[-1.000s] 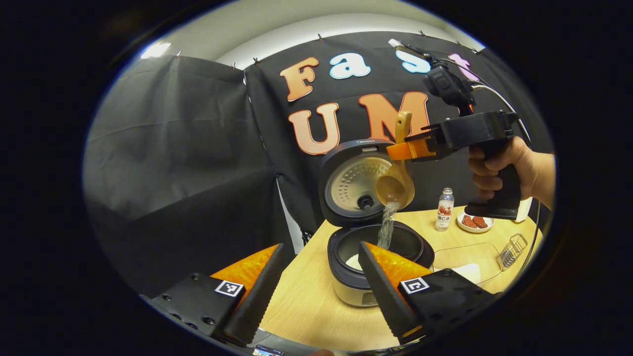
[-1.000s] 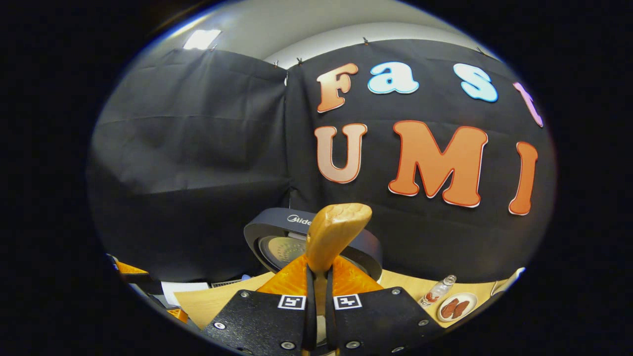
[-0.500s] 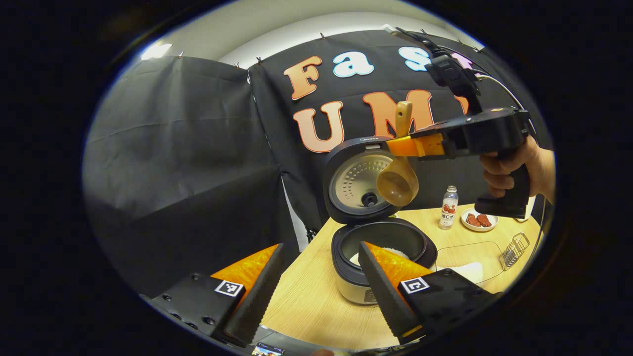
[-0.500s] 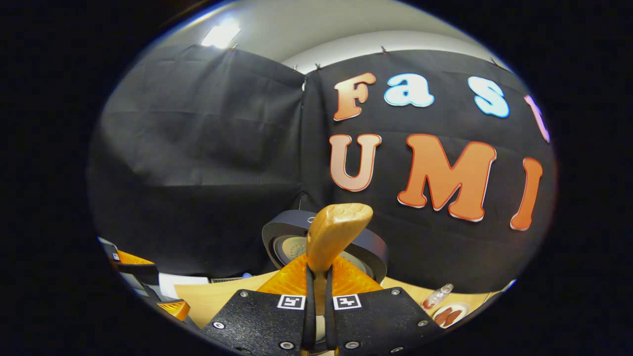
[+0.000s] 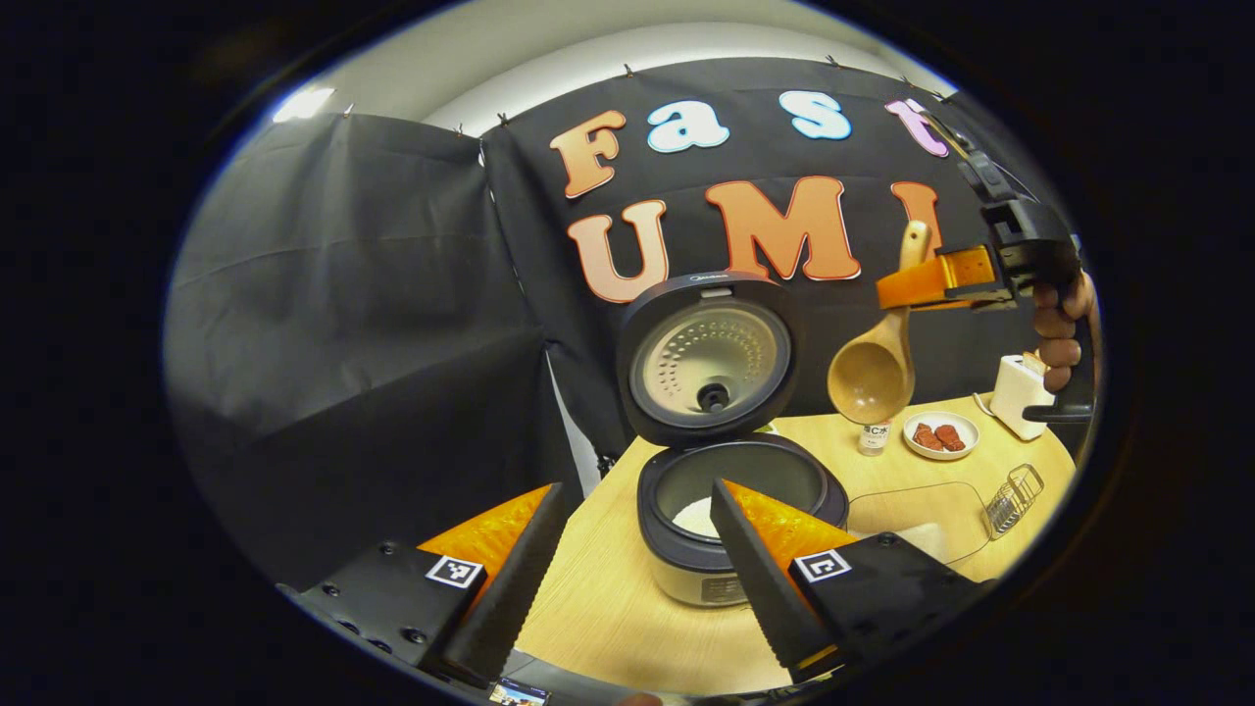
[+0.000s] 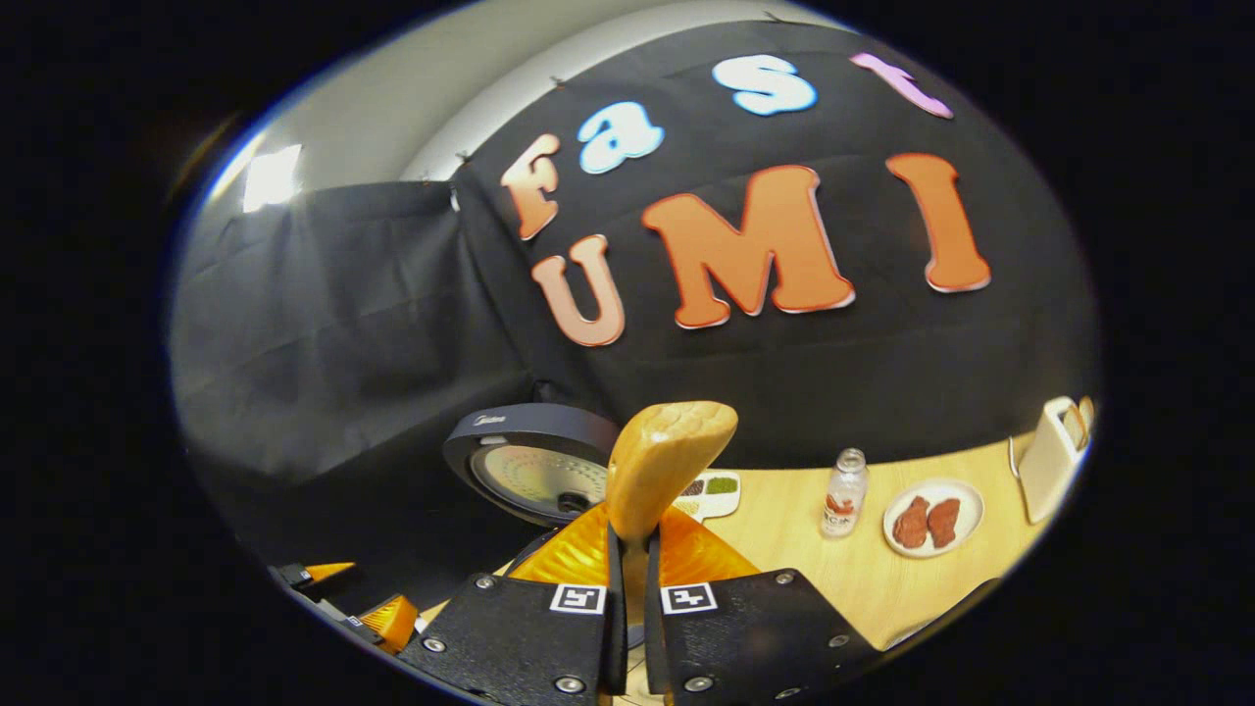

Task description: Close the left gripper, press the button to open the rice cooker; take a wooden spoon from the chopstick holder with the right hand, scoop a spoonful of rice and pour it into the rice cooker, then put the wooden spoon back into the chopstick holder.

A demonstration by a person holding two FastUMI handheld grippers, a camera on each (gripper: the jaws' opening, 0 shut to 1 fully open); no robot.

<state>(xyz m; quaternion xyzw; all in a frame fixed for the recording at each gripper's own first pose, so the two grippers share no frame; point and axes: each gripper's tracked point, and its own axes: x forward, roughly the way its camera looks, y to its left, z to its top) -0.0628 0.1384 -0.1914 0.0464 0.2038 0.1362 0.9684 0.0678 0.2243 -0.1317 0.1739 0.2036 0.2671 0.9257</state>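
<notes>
- Left gripper view: the rice cooker sits on the wooden table with its lid raised upright behind the pot; white rice shows at the bottom of the pot.
- The left gripper hangs in front of the rice cooker, its two fingers set wide apart with nothing between them; one finger overlaps the near rim of the cooker in the picture.
- To the right of the rice cooker and above the table, the right gripper holds the wooden spoon by its handle, a hand wrapped round the gripper's grip.
- The spoon hangs bowl down, clear of the cooker, its bowl level with the raised lid and looking empty.
- On the table right of the cooker lie a clear tray, a small wire rack, a plate of brown food, a small bottle partly behind the spoon, and a white box.
- Right gripper view: the right gripper has its fingers drawn close together, clamped on the handle of the wooden spoon, whose rounded end stands up above them.
- The cooker's lid stands left of the spoon handle, and a small dish lies just right of it.
- Farther right of the lid stand the bottle, the plate and the white box.
- The left gripper shows low at the left, below the lid.
</notes>
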